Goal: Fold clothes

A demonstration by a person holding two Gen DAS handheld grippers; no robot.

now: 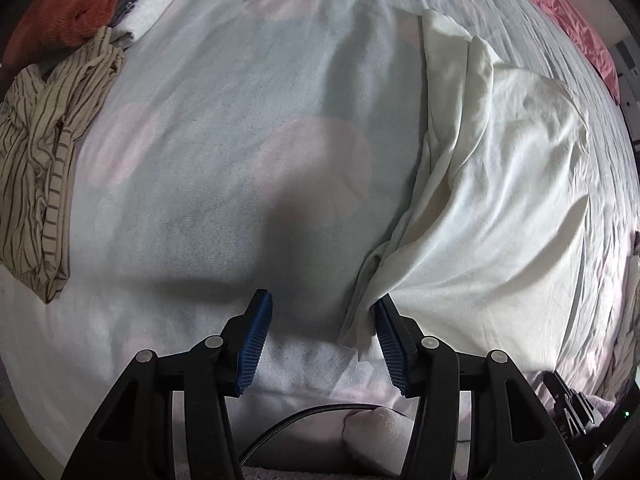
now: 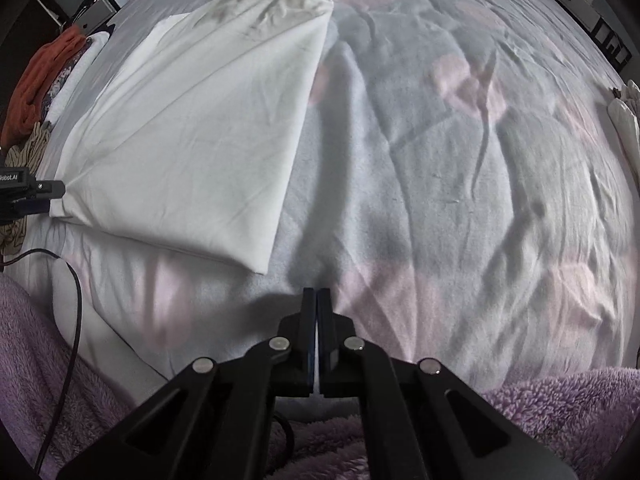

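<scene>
Two grippers hang over a bed covered by a pale blanket (image 1: 224, 128) printed with faint pink shapes. The left gripper (image 1: 322, 340) points down with its blue ribbed pads (image 1: 256, 340) standing about half apart; a bunched corner of the white cloth (image 1: 500, 168) hangs against the inner face of the right-hand pad, but the other pad is clear of it, so nothing is pinched. From that corner the cloth spreads away across the blanket, partly folded, with a loose flap doubled along its left edge. The right gripper (image 2: 317, 300) has its jaws pressed together, and only a thin pale sliver shows between them; whether that is cloth cannot be told. In its view the white cloth lies to the upper left, flat and folded, one corner drawn to the left gripper at the picture's edge, where the housing bears the lettering "Robot.AI" (image 2: 9, 178). A striped garment (image 1: 44, 152) lies crumpled at the left, beside an orange garment (image 1: 68, 8) and a white towel (image 1: 156, 4). A black cable (image 2: 74, 280) crosses purple fleece (image 2: 560, 408) near the bottom.
</scene>
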